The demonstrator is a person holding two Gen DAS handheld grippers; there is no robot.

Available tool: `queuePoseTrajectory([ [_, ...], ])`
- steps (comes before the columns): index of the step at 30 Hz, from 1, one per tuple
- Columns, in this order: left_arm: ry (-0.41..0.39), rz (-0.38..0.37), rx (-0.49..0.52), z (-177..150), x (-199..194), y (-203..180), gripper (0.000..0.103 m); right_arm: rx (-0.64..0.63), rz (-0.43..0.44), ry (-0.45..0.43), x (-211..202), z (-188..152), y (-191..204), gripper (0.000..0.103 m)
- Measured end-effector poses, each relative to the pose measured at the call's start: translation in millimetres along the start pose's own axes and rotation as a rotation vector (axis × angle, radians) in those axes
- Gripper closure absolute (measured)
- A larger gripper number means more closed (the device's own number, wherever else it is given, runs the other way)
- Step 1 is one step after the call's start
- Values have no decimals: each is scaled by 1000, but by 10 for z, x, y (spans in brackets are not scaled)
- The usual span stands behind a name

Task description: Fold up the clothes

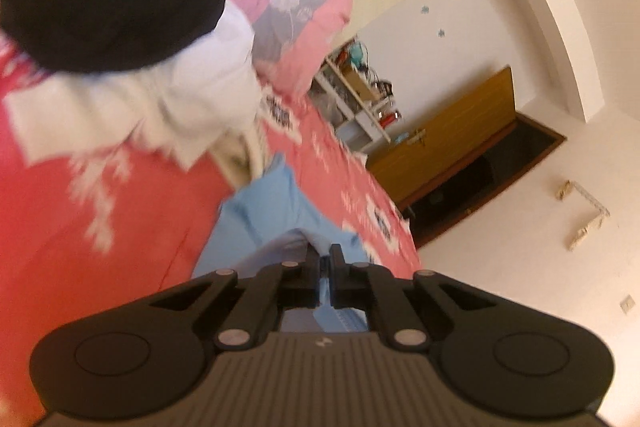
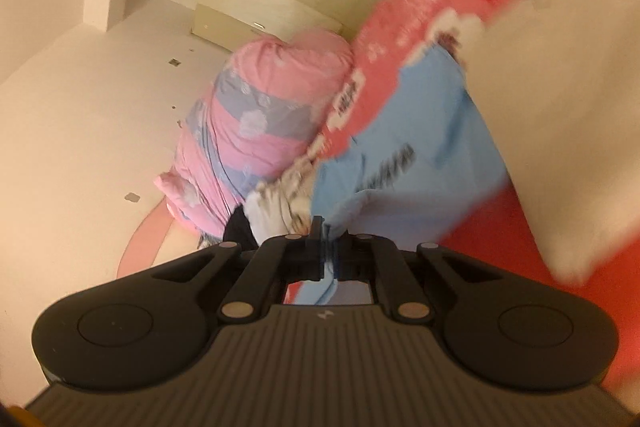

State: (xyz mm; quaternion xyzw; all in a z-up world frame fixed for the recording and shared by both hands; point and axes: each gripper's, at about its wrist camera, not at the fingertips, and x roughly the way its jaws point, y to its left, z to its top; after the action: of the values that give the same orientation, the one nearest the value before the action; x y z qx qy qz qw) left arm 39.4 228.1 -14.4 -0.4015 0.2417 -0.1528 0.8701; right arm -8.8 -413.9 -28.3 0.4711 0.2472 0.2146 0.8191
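The light-blue garment (image 1: 276,211) was pinched in both the left gripper (image 1: 325,259) and right gripper (image 2: 329,239), apparently lifted over the red bed (image 1: 100,235); a thin, blurred pinch could be lost, dropping a corner.

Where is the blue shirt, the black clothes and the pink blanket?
blue shirt (image 2: 420,131): right wrist view, its flat middle.
black clothes (image 1: 108,11): left wrist view, centre of the heap.
pink blanket (image 2: 276,107): right wrist view, its bundled middle.
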Motion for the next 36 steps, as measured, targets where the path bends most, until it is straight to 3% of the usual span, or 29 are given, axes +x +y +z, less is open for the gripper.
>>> queuePoseTrajectory([
  [9, -70, 78, 44, 769, 1463, -190, 99, 21, -23, -38, 1135, 1183, -116, 101],
  [15, -56, 147, 105, 1070, 2574, -136, 98, 88, -110, -51, 2063, 1825, -515, 101],
  [17, -19, 184, 121, 1078, 2933, -24, 97, 124, -142, -48, 2346, 1960, -753, 101],
  [18, 2, 201, 129, 1077, 3108, 35, 96, 144, -158, -46, 2486, 2022, -881, 100],
  [20, 33, 236, 115, 1075, 3332, 169, 80, 271, -196, -35, 2669, 2066, -1231, 95],
  [22, 29, 220, 105, 1099, 3262, 184, 80, 419, -236, -22, 2829, 2091, -1603, 90],
  [23, 23, 205, 101, 1114, 3193, 175, 71, 494, -256, -16, 2910, 2103, -1789, 83],
  [25, 10, 176, 94, 1145, 3054, 157, 60, 510, -257, -27, 2865, 2109, -1854, 71],
  [27, -2, 146, 87, 1176, 2916, 139, 58, 494, -248, -44, 2772, 2111, -1844, 60],
  [31, -13, 106, 83, 1198, 2579, 96, 51, 451, -200, -104, 2376, 2064, -1525, 57],
  [36, 75, 198, 154, 934, 1726, -11, 44, 311, -114, -49, 1821, 1606, -827, 54],
])
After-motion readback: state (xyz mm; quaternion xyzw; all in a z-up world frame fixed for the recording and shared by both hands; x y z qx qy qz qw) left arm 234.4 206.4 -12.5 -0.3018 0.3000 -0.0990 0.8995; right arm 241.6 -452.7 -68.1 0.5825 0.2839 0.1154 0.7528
